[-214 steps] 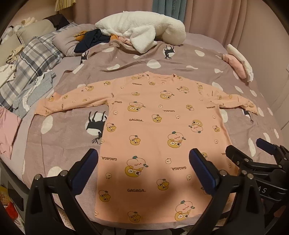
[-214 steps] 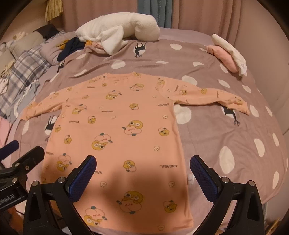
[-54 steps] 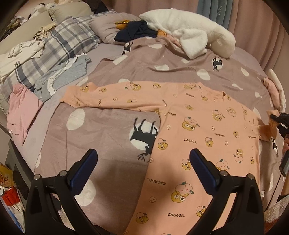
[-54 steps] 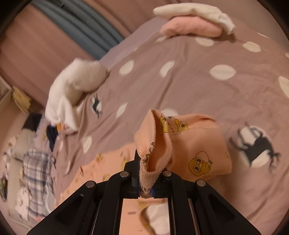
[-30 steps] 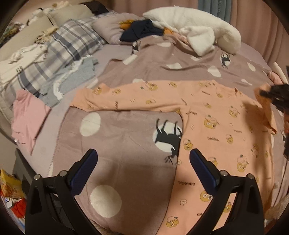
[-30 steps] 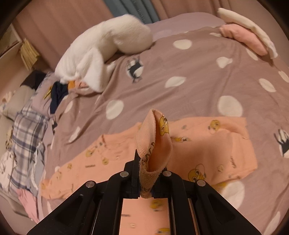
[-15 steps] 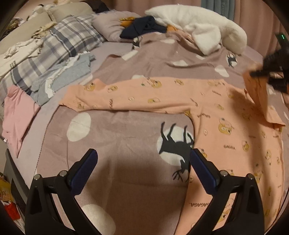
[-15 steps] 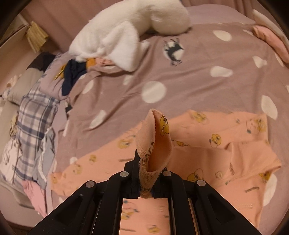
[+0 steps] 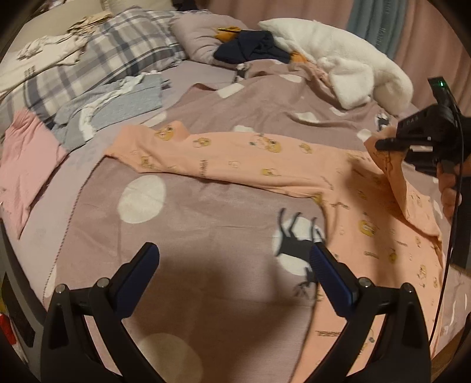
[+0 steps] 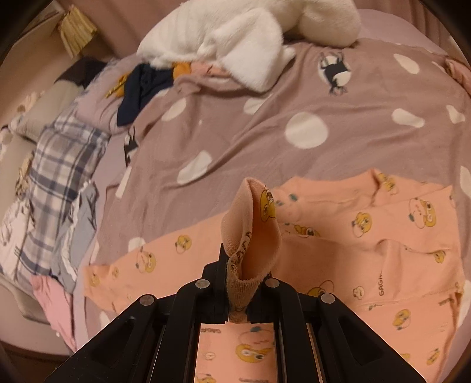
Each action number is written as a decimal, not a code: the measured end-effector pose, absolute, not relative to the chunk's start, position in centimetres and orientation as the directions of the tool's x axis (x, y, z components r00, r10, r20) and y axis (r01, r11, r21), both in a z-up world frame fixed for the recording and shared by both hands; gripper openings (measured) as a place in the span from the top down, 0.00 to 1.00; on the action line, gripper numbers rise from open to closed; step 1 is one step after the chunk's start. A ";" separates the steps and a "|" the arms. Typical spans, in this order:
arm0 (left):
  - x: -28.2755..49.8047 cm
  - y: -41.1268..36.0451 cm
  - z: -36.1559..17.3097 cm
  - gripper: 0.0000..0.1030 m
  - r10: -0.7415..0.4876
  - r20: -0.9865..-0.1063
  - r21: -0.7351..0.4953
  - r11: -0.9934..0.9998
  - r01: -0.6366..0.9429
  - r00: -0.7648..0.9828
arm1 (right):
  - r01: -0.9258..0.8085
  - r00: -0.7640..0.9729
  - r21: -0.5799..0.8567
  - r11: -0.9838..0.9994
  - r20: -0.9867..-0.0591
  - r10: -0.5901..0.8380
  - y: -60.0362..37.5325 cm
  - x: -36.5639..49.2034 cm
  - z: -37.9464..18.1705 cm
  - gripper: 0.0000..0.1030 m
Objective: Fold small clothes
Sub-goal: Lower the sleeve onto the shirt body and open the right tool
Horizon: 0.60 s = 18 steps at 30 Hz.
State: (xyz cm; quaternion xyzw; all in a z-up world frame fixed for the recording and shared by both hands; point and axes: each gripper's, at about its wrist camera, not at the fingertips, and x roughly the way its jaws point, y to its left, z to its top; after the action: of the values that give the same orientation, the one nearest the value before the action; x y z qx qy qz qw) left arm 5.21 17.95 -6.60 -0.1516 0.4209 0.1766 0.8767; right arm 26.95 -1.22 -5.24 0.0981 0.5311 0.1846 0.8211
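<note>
— While the left wrist view looks across the bed, what does it give you?

— It shows the left gripper (image 9: 235, 259) with its jaws spread wide and nothing between them, hanging over the mauve spotted blanket (image 9: 182, 224). The peach shirt (image 9: 265, 165) lies on that blanket, one sleeve stretched flat toward the left. At the right edge the right gripper (image 9: 379, 144) holds the other sleeve cuff (image 9: 382, 159) lifted off the bed, the sleeve draping down from it onto the shirt body. A hand (image 9: 449, 191) grips its handle. That side-on look at the raised sleeve appears in this view only.

— And the right wrist view?

— Here the right gripper (image 10: 238, 294) is seen from behind, jaws pressed together on the sleeve cuff (image 10: 253, 235), which stands up as an open loop above them. Below and to the right the peach shirt (image 10: 368, 250) spreads over the blanket (image 10: 250, 132), its cartoon print and lettering clear. The left gripper does not appear here.

— What of the bed and the room?

— A white fleece (image 9: 338, 56) (image 10: 250, 38) is heaped at the far end, with a dark navy garment (image 9: 253, 48) (image 10: 141, 88) beside it. Along the left lie a plaid pillow (image 9: 97, 62) (image 10: 61, 153), a grey-blue garment (image 9: 117, 106) and a pink garment (image 9: 26, 165) (image 10: 56, 306). Pink curtains (image 9: 294, 11) hang behind the bed.
</note>
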 end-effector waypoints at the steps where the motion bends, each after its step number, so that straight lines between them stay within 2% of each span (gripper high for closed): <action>1: 5.1 18.4 -6.6 0.01 0.183 -0.794 -0.124 0.885 -0.448 0.580 | -0.203 0.360 0.360 0.911 -0.837 0.412 -0.8 26.9 -5.5 0.91; 6: 4.4 19.6 -6.2 0.01 0.167 -0.787 -0.159 0.875 -0.457 0.594 | -0.234 0.329 0.347 0.908 -0.851 0.410 1.9 26.7 -6.9 0.91; 11: 3.9 19.8 -5.5 0.01 0.202 -0.768 -0.140 0.874 -0.466 0.608 | -0.244 0.304 0.339 0.909 -0.863 0.403 2.8 26.7 -7.9 0.91; 15: 3.9 20.3 -5.6 0.01 0.153 -0.771 -0.183 0.877 -0.445 0.618 | -0.245 0.294 0.324 0.914 -0.873 0.389 2.9 26.6 -8.2 0.91; 18: 4.0 20.5 -5.8 0.01 0.159 -0.776 -0.178 0.873 -0.454 0.610 | -0.259 0.294 0.304 0.917 -0.879 0.375 3.4 26.4 -8.4 0.91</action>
State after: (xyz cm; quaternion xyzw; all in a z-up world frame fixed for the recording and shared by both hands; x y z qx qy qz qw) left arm 4.03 20.48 -5.82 -0.1817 0.4056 0.1746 0.8786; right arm 26.40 3.37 -8.36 0.0514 0.5603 0.1974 0.8028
